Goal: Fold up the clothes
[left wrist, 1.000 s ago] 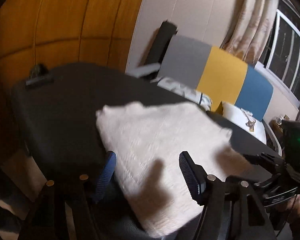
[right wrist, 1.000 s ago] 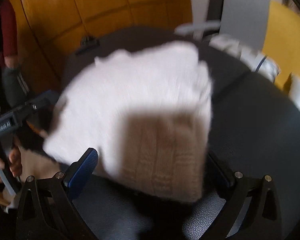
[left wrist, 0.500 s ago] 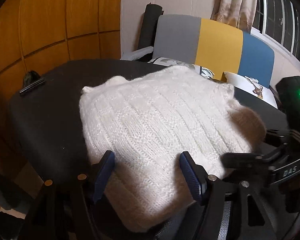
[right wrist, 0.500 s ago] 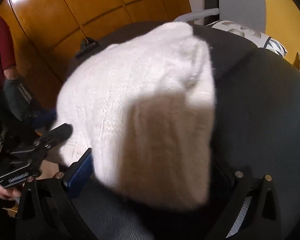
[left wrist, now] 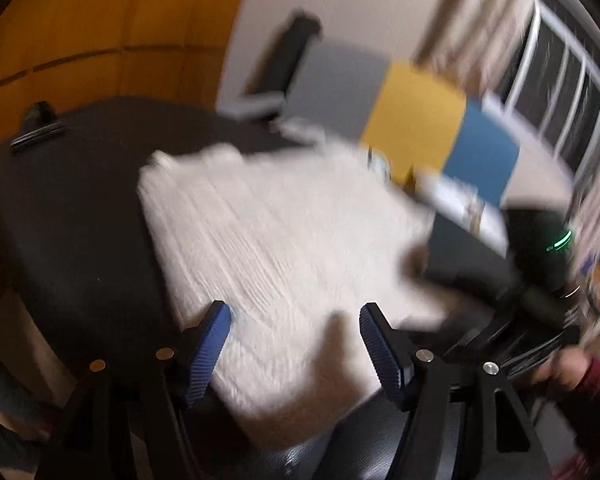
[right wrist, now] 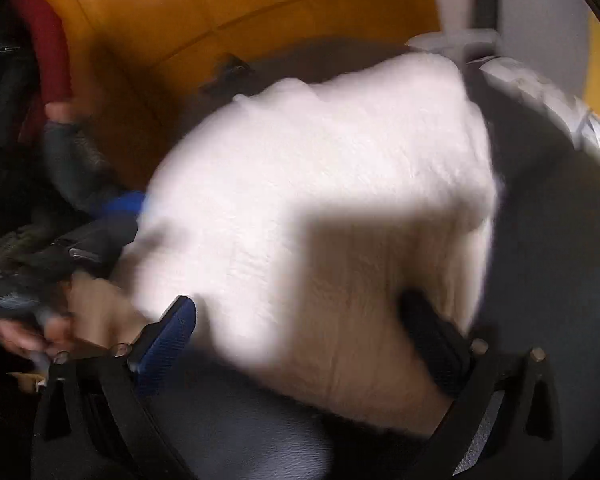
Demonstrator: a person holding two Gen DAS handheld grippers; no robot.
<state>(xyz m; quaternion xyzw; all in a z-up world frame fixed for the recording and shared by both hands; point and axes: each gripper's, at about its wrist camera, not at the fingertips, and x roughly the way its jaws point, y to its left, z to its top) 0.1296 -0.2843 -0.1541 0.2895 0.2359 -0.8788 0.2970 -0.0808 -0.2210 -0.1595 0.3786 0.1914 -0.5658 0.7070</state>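
Observation:
A folded white knit sweater (left wrist: 276,240) lies on the black table (left wrist: 72,216); both views are blurred by motion. My left gripper (left wrist: 294,316) is open at the sweater's near edge, its blue-padded fingers (left wrist: 210,344) spread wide with nothing between them. In the right wrist view the same sweater (right wrist: 320,200) fills the middle, with a shadow over its near part. My right gripper (right wrist: 296,328) is open too, its fingers standing apart on either side of the sweater's near end. The right gripper's body (left wrist: 540,288) with a green light shows in the left wrist view.
A black clip (left wrist: 36,132) sits at the table's far left edge (right wrist: 226,74). Behind the table stand a grey, yellow and blue panel (left wrist: 416,120), a wooden wall (left wrist: 100,40) and a window (left wrist: 560,92). A person's hand (right wrist: 32,332) and red sleeve (right wrist: 44,40) are at the left.
Both grippers have shifted and tilted over the sweater, blurring the views. The sweater stays folded on the table; both grippers stay open.

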